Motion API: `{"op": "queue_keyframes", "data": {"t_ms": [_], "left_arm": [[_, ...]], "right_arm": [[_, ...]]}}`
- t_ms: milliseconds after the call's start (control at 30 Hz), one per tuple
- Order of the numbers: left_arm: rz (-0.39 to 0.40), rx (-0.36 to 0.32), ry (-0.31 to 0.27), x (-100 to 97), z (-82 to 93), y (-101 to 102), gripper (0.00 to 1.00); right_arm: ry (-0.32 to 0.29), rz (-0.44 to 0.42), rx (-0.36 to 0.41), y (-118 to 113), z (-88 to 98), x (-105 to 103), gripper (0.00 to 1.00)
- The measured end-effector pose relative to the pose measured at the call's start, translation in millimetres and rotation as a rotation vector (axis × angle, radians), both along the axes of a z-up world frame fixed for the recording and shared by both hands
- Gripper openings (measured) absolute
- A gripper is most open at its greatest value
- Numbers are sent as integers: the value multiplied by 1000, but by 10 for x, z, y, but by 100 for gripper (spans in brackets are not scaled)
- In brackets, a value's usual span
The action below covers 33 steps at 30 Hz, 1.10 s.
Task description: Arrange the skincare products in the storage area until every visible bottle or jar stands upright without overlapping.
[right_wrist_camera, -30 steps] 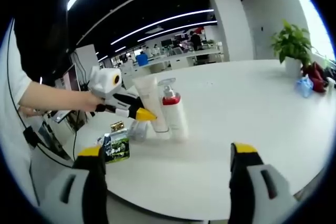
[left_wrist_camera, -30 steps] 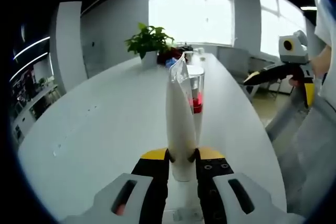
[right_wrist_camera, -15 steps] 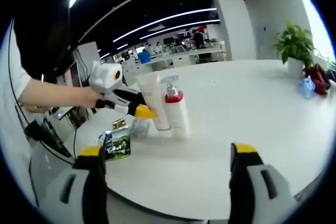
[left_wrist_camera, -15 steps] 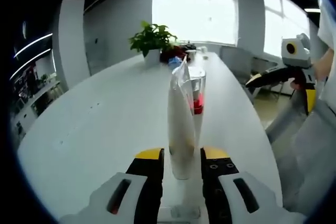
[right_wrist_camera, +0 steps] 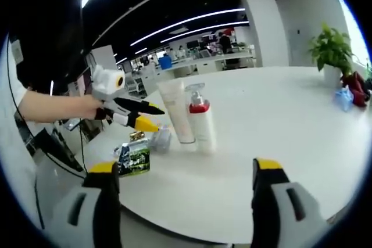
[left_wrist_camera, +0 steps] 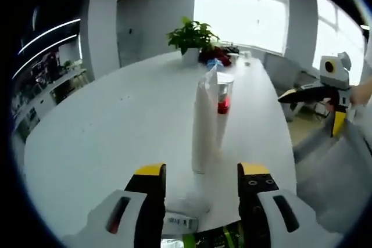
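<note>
A white tube [left_wrist_camera: 203, 121] stands upright on the white table [left_wrist_camera: 104, 126], right next to a pump bottle [left_wrist_camera: 222, 100] with a red collar. My left gripper [left_wrist_camera: 203, 170] is open, a little short of the tube and touching nothing. A small clear jar [left_wrist_camera: 181, 216] lies just below its jaws. In the right gripper view the tube [right_wrist_camera: 176, 110] and pump bottle [right_wrist_camera: 201, 125] stand side by side, the left gripper [right_wrist_camera: 154, 118] hangs open to their left, and a green box [right_wrist_camera: 134, 156] and the clear jar [right_wrist_camera: 161, 139] sit near the table edge. My right gripper [right_wrist_camera: 186, 168] is open and holds nothing.
A potted plant [left_wrist_camera: 192, 36] and small items stand at the far end of the table [right_wrist_camera: 279, 114]. The right gripper [left_wrist_camera: 311, 108] hangs off the table's right side. A person's hand [right_wrist_camera: 64, 107] holds the left gripper. Office desks lie beyond.
My left gripper has opened, let go of the white tube and pulled back from it. The tube stays standing beside the pump bottle. The right gripper has barely moved.
</note>
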<state>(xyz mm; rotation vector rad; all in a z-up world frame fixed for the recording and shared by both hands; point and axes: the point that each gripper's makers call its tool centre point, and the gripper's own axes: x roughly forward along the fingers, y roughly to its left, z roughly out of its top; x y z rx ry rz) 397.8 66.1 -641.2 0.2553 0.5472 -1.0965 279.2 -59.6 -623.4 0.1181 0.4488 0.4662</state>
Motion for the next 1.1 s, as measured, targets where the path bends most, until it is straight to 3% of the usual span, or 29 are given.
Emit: {"op": "queue_keyframes", "data": {"t_ms": [133,233,400,767,1100], "left_arm": [[87,-45,21,-96,81,150,54],[136,-48,63,-220,48,257,55],[210,-69,64,-407,23,382,66],[369,-131,96,-751,49,643,75],[455,-173,78,-968,194,795,88]], "right_arm": [[7,22,0,39,-9,-21,95],[8,35,-5,62,-11,-32,94],[8,63,0,103,-9,-48,95],[8,80,15,126,-5,-62,94],[12,94,23,151,-8,-73,94]]}}
